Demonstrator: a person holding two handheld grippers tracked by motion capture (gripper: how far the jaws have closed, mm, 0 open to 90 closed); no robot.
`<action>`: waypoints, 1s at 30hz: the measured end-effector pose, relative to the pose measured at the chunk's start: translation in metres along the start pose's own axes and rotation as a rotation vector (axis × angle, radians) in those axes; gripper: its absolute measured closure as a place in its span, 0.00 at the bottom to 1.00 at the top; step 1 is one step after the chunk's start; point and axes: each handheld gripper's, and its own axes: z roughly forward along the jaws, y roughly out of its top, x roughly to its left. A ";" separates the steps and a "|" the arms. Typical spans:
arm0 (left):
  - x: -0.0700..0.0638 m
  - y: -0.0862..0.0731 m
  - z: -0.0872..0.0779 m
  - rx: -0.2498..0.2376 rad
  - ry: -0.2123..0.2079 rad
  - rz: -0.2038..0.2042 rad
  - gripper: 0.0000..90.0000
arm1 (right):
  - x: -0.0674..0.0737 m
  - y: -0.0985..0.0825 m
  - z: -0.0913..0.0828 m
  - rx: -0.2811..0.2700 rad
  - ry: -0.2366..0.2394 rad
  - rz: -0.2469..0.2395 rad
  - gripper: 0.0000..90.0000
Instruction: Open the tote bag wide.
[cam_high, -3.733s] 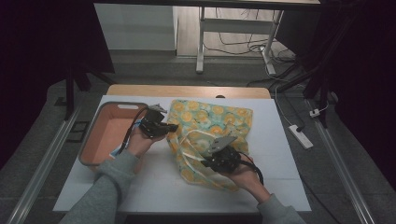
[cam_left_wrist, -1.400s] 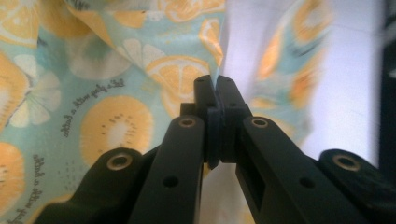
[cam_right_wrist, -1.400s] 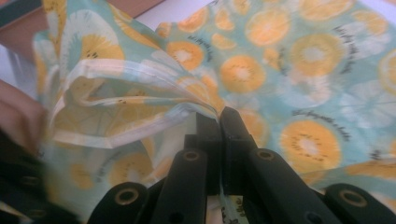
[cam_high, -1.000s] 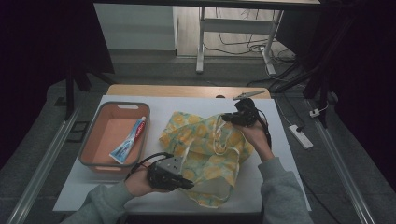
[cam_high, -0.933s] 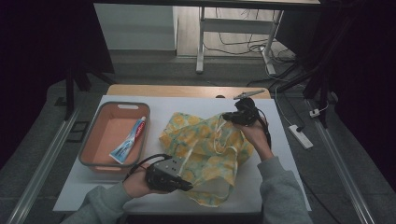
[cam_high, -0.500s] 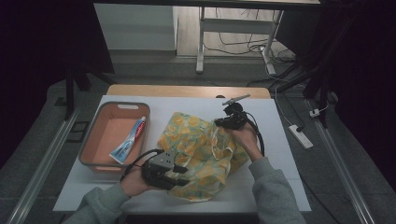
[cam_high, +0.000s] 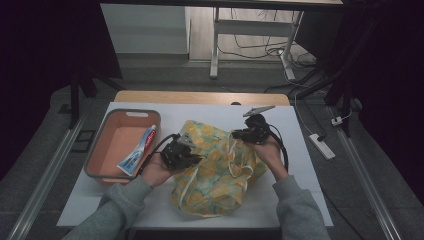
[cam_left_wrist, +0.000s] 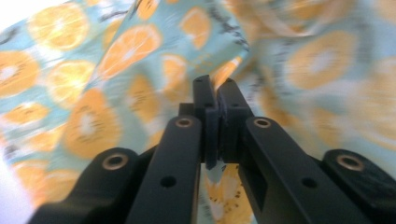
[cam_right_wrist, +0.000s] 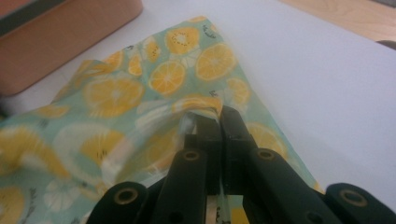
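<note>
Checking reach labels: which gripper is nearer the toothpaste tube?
Left. The left gripper is just right of the tube in the tray; the right gripper is far across the bag.

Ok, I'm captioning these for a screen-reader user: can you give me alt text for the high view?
A person's two hand-held tools, left tool and right tool, pinch opposite edges of an orange-print fabric bag on a white table. Beside it, a pink tray holds a toothpaste tube.

teal orange-slice print bag (cam_high: 215, 170), salmon tray (cam_high: 107, 150)
</note>
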 end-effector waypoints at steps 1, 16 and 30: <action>0.005 0.001 -0.004 -0.011 0.024 -0.012 0.99 | -0.001 -0.003 -0.006 -0.014 0.003 0.003 0.97; 0.043 -0.001 0.001 0.080 0.153 -0.093 0.98 | 0.021 -0.021 0.000 -0.068 0.096 -0.009 0.97; 0.040 -0.020 -0.045 -0.113 0.011 -0.143 0.34 | 0.023 -0.022 0.013 -0.065 0.110 0.017 0.97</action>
